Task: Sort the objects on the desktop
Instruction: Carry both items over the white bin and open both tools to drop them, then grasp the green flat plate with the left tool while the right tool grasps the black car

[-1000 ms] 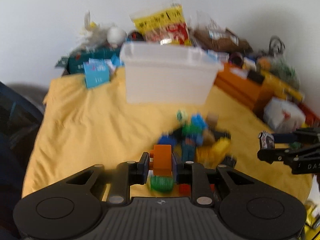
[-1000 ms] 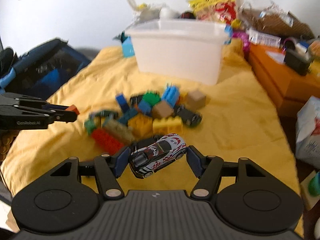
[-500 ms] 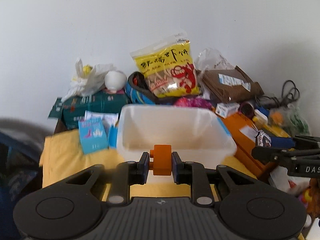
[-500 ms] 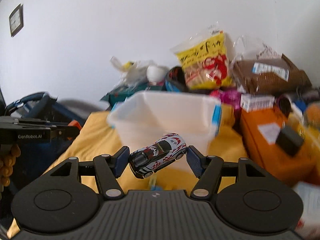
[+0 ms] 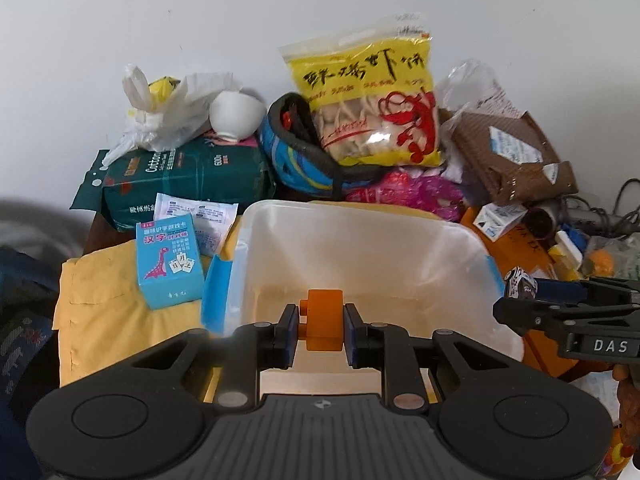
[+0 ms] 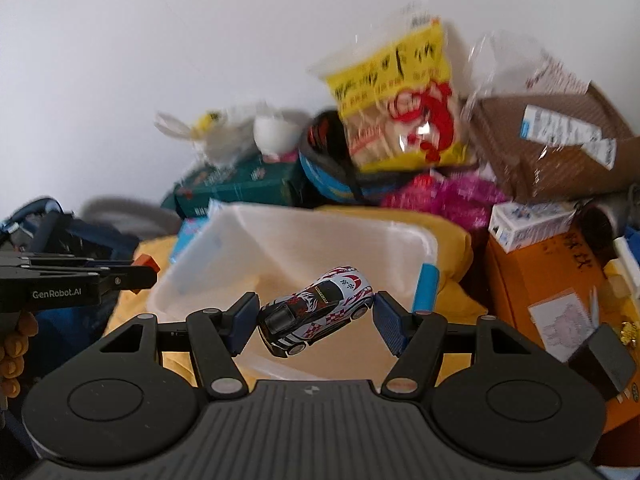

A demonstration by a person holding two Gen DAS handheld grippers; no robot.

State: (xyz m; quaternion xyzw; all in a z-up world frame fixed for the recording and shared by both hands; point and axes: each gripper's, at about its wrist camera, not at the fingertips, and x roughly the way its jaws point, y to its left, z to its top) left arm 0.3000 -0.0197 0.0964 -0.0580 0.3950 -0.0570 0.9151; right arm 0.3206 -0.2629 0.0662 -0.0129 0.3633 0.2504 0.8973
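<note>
Left tongs (image 5: 320, 330): clamped on the orange block (image 5: 323, 322), now held above the near wall of the clear bin (image 5: 460, 248).
Right tongs (image 6: 316, 322): clamped end to end on the toy car (image 6: 316, 314), tilted, over the same bin.
Change: a second ago both pieces hung over the brick pile on the yellow cloth (image 5: 108, 300); both have been carried up to the bin.
Meaning: carry looks finished; release into the bin seems next.
Bin: nothing seen inside.
</note>
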